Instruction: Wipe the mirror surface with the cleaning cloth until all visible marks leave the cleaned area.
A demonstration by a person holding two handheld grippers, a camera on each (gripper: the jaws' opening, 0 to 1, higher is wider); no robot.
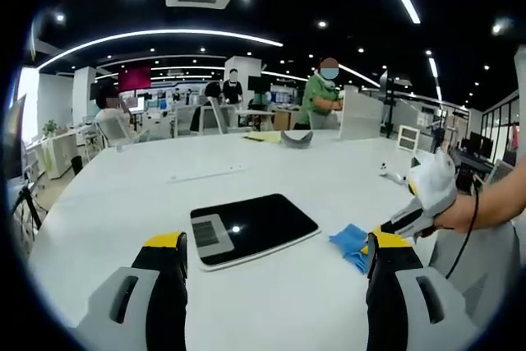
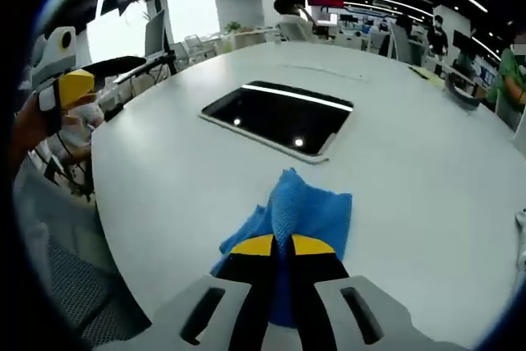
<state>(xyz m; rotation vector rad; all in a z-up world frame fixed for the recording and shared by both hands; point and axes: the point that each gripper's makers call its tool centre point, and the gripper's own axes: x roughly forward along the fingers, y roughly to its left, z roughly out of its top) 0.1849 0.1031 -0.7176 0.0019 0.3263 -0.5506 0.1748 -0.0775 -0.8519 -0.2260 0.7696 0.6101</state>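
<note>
In the right gripper view we see our right gripper [image 2: 282,246] with its yellow-tipped jaws pressed together on a bunched blue cleaning cloth [image 2: 300,207], which lies on the white table [image 2: 411,145] just beside the dark, flat mirror [image 2: 279,115]. In the left gripper view our left gripper [image 1: 275,248] hovers above the table with jaws wide apart, the mirror [image 1: 251,226] lying between them and a little beyond

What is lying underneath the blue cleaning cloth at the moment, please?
The blue cleaning cloth lies on the bare white table, beside the mirror, not on it. The right gripper is shut on its near edge. The table beneath the cloth is covered.
</note>
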